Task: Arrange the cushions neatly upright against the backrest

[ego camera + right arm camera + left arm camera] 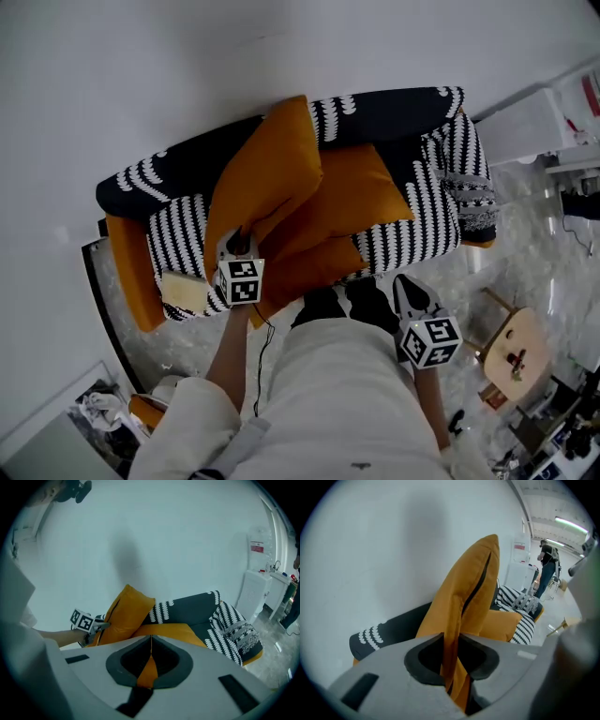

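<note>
Left gripper view: clamped with the left gripper (pixel 451 641) on a thin fold at the lower edge of the orange cushion (pixel 464 592). Held upright, leaning toward the black backrest (pixel 394 112) of the striped sofa (pixel 431 220), partly over a second orange cushion (pixel 352 202) flat on the seat. Pressed together at the right gripper (pixel 151 637), off the sofa's front edge. Red-and-white label (pixel 256 547) above the white unit (pixel 255 592): print too small to read.

Head view looked steeply down on black-and-white patterned fabric sofa (pixel 433 214). Gripper views, close before it, faced its black backrest (pixel 190 603), shared by all.
</note>
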A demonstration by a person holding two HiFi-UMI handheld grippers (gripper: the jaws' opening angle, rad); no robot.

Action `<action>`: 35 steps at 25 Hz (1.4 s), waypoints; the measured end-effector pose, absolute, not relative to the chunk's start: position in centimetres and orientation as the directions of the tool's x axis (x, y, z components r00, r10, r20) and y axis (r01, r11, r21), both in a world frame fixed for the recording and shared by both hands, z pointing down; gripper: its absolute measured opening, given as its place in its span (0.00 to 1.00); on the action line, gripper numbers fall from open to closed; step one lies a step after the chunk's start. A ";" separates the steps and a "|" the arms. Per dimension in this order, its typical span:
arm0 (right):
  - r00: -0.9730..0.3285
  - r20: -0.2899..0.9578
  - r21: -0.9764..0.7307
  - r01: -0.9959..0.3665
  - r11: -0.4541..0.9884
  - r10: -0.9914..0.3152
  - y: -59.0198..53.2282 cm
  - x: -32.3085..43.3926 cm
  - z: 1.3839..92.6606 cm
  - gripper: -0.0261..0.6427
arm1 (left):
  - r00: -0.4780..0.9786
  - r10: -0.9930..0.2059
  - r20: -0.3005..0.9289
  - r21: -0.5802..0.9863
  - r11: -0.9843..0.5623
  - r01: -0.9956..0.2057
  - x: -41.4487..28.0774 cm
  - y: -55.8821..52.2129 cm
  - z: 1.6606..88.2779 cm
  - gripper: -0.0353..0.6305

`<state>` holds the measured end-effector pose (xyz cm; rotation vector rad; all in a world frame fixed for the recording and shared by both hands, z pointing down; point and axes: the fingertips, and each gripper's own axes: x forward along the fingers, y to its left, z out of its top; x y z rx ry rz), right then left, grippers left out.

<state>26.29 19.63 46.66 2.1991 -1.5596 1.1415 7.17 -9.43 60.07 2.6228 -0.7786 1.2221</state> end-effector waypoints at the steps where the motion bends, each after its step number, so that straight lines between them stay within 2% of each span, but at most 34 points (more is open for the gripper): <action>1: 0.130 0.694 -0.254 -0.876 -0.410 -0.708 19.7 26.2 46.8 0.05 | 0.551 -0.405 0.729 -0.085 -0.853 -0.515 7.6 -9.8 58.9 0.17; 10: 0.138 0.660 -0.271 -0.873 -0.405 -0.739 22.5 28.2 46.4 0.05 | 0.689 -0.453 0.565 0.060 -0.811 -0.582 11.1 -9.2 48.3 0.10; 17: 0.165 0.611 -0.297 -0.858 -0.418 -0.774 28.3 32.6 45.6 0.05 | 0.696 -0.510 0.506 0.075 -0.778 -0.624 14.2 -3.4 42.6 0.09; 30: 0.216 0.527 -0.346 -0.829 -0.439 -0.822 41.9 41.6 44.7 0.05 | 0.785 -0.472 0.400 0.083 -0.835 -0.544 26.9 9.9 33.4 0.09; 35: 0.285 0.536 -0.365 -0.771 -0.522 -0.795 49.4 44.9 45.8 0.05 | 0.848 -0.407 0.339 0.224 -0.840 -0.493 33.0 14.7 32.1 0.09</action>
